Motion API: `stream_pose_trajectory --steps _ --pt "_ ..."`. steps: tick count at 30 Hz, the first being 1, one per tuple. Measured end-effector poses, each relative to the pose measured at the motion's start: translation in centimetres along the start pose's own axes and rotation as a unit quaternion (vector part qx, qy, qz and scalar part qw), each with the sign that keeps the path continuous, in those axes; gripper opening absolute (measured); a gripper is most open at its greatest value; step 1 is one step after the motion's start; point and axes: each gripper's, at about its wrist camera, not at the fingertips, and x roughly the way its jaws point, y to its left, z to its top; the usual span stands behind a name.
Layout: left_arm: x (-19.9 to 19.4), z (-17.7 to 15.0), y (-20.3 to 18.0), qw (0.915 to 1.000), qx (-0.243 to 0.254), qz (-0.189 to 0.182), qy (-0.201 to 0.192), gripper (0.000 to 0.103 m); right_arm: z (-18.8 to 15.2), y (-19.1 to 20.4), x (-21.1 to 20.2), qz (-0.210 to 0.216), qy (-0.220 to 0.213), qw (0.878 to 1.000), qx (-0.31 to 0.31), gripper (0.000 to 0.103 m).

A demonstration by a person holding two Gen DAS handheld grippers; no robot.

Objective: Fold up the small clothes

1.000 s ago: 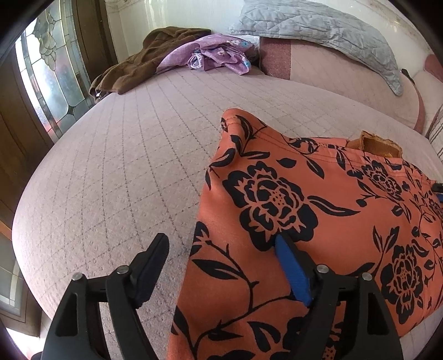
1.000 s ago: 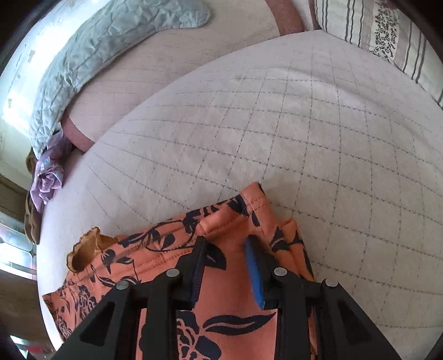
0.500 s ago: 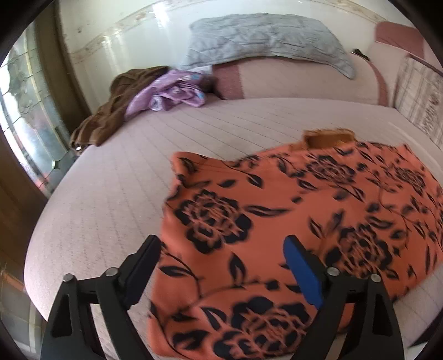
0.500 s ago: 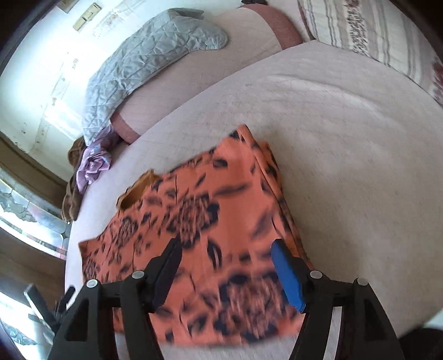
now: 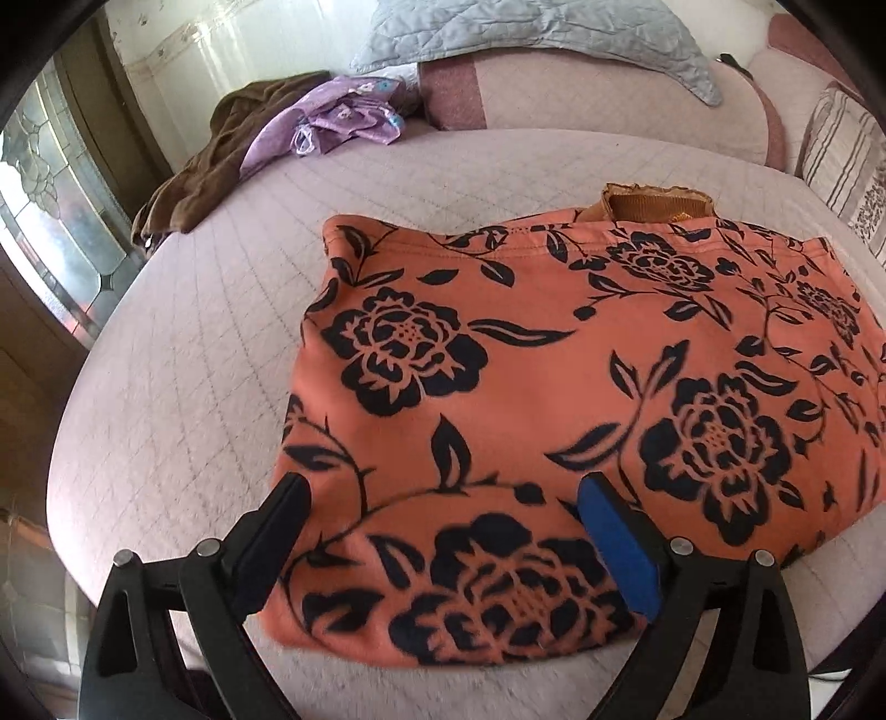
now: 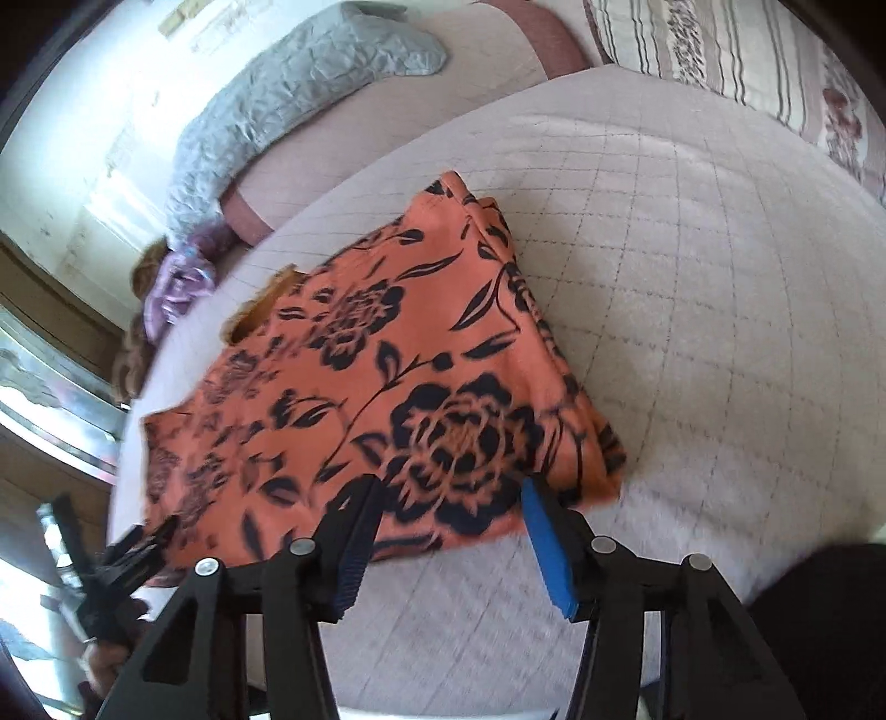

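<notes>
Here, an orange floral garment [image 5: 554, 387] lies on a quilted bed [image 5: 183, 360].

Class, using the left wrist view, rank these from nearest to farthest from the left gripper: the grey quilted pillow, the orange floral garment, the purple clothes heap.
1. Orange floral garment: directly below the left gripper, whose jaws are opening with nothing gripped.
2. Purple clothes heap: far left on the bed.
3. Grey quilted pillow: at the very back, against the wall.
</notes>
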Motion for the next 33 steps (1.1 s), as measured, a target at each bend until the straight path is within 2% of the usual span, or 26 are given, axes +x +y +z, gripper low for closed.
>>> stream_pose_trajectory --steps 3,6,8,10,13,17,22,28,31,33 --pt "-2.2 -0.8 -0.4 0.9998 -0.008 -0.018 -0.004 0.097 -0.9 -1.5 -1.1 0.036 0.009 0.999 0.035 0.060" --pt "-3.6 -1.9 -1.2 0.9994 -0.009 -0.030 -0.014 0.097 -1.9 -2.3 -0.8 0.055 0.026 0.996 0.070 0.062" --pt "-3.6 -2.7 -1.7 0.9993 -0.009 -0.036 -0.005 0.097 -2.6 -2.7 -0.2 0.072 0.042 0.992 0.097 0.062" --pt "-2.4 -3.3 -2.3 0.9991 -0.008 -0.035 0.023 0.097 -3.2 -2.2 0.3 0.083 0.053 0.990 0.103 0.062" --pt "-0.5 -2.8 -2.6 0.9979 -0.024 -0.029 0.052 0.099 -4.0 -1.4 0.3 0.085 0.050 0.991 0.089 0.062" --pt "-0.5 -1.8 -3.2 0.9978 -0.031 -0.023 0.055 0.099 -4.4 -1.9 -0.3 0.096 0.039 0.990 0.097 0.064" --pt "-2.2 -1.6 -2.8 0.9977 -0.044 -0.035 0.037 0.099 -4.0 -3.1 1.0 0.112 0.051 0.983 0.140 0.066" --pt "-3.5 -0.1 -2.7 0.9986 -0.040 -0.034 0.002 0.099 -3.9 -2.9 1.5 0.115 0.048 0.982 0.139 0.069" --pt "-1.6 0.8 -3.1 0.9982 -0.040 -0.038 0.025 0.099 -4.0 -2.8 1.5 0.115 0.045 0.983 0.138 0.069" --pt "-0.1 0.4 -3.7 0.9972 -0.034 -0.037 0.056 0.099 -4.0 -2.7 1.5 0.112 0.042 0.984 0.134 0.069"
